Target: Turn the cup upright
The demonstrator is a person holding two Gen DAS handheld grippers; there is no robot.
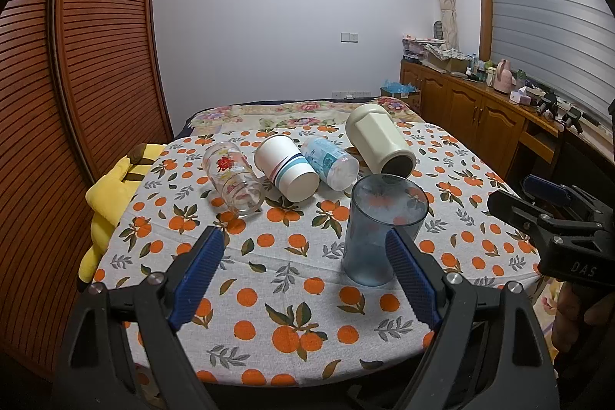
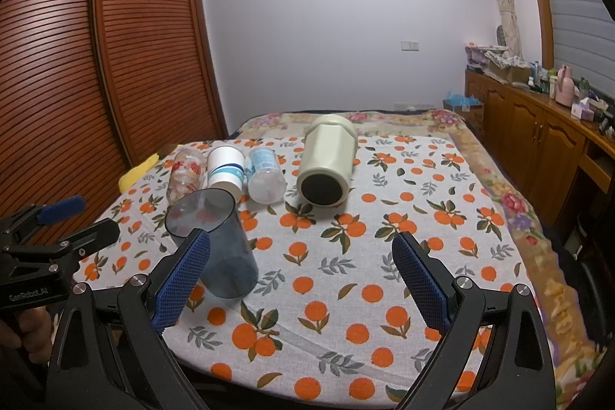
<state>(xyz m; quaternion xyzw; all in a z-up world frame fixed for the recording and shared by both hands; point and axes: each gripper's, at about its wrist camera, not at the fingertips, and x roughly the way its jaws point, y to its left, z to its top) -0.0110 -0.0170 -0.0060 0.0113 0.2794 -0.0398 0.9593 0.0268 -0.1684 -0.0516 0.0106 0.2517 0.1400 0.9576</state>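
Left wrist view: left gripper has its jaws wide apart, nothing between them; the blue pads are bare.
Right wrist view: right gripper also spread wide and empty, blue pads clear of everything.
Blue cup: upright on the cloth, mouth up — translucent, just behind the left gripper's right finger; whether the finger touches it cannot be told.
Same cup, other side: it stands behind the right gripper's left finger, leaning only by lens curve.
Cream cup: lying on its side, dark opening toward the cameras, just behind the blue cup.
Row to its left: a pale-blue printed cup, a white striped cup and a clear flowered glass — all on their sides, close together.
Cloth: white with oranges and leaves, over the table.
Neighbours: each gripper shows at the edge of the other's view, held in a hand.
Beyond: yellow toy at the table's left edge, slatted wardrobe, cabinet.
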